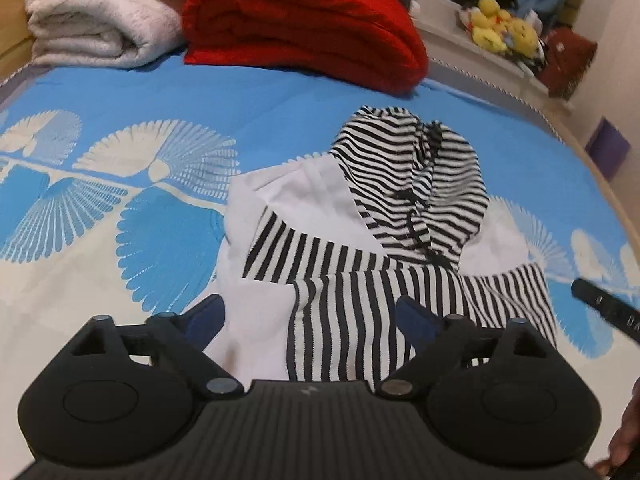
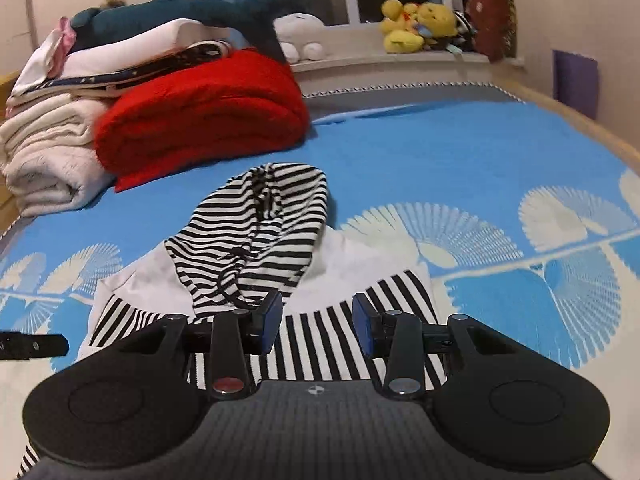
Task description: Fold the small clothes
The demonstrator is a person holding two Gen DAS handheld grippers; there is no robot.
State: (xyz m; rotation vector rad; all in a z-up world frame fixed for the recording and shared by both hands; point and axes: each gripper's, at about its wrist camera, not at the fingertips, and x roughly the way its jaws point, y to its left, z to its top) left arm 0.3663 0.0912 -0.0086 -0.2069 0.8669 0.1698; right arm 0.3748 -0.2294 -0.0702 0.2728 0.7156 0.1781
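A small black-and-white striped hooded top (image 1: 360, 240) with white panels lies on the blue patterned bedspread (image 1: 120, 92), hood pointing away. My left gripper (image 1: 312, 320) is open, its blue pads wide apart over the garment's near edge. In the right wrist view the same top (image 2: 260, 240) lies ahead. My right gripper (image 2: 318, 320) is open, its pads a little apart just above the striped body, holding nothing. The other gripper's black finger shows at the right edge of the left wrist view (image 1: 604, 308) and the left edge of the right wrist view (image 2: 32, 346).
A folded red blanket (image 2: 200, 120) and a folded cream blanket (image 2: 44, 160) lie at the head of the bed under stacked clothes and a plush shark (image 2: 192, 12). Yellow plush toys (image 2: 416, 24) sit on the window ledge. The bed's wooden edge (image 2: 600, 132) runs along the right.
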